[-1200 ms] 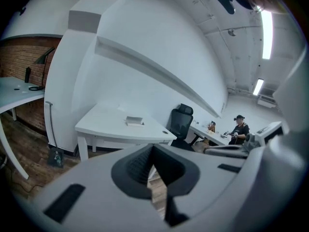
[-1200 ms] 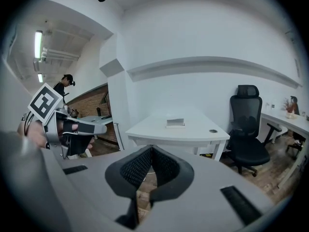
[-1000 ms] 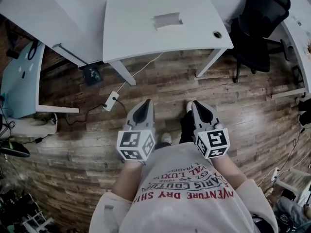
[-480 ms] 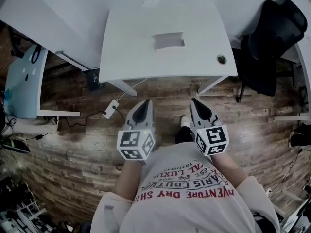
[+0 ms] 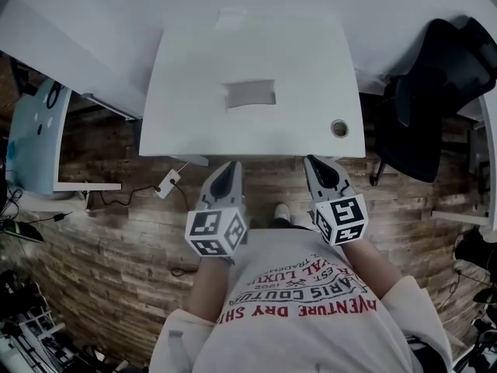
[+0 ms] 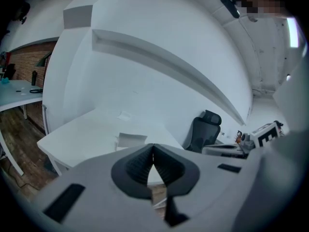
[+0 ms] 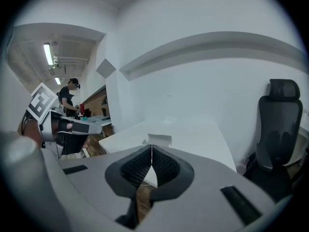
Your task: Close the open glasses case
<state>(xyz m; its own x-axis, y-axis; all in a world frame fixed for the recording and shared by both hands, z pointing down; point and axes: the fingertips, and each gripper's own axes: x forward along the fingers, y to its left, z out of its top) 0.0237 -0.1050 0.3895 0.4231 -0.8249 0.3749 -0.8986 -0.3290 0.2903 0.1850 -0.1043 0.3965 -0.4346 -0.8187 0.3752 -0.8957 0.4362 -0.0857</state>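
Note:
An open glasses case (image 5: 251,93), pale grey, lies in the middle of the white table (image 5: 186,107). It also shows in the left gripper view as the case (image 6: 129,140) and in the right gripper view as the case (image 7: 159,139). My left gripper (image 5: 231,169) hangs over the floor just short of the table's near edge, jaws shut with nothing between them. My right gripper (image 5: 320,164) is beside it at the same edge, also shut and empty. Both are well short of the case.
A black office chair (image 5: 435,92) stands right of the table. The table has a cable hole (image 5: 339,127) near its front right corner. A power strip (image 5: 164,183) and cables lie on the wooden floor at left. Another desk (image 5: 31,130) is at far left. A person (image 7: 67,100) stands far off.
I have moved forward: the table and case have slid nearer and lower in the head view. Both grippers, held the same and shut, now reach the table's near edge.

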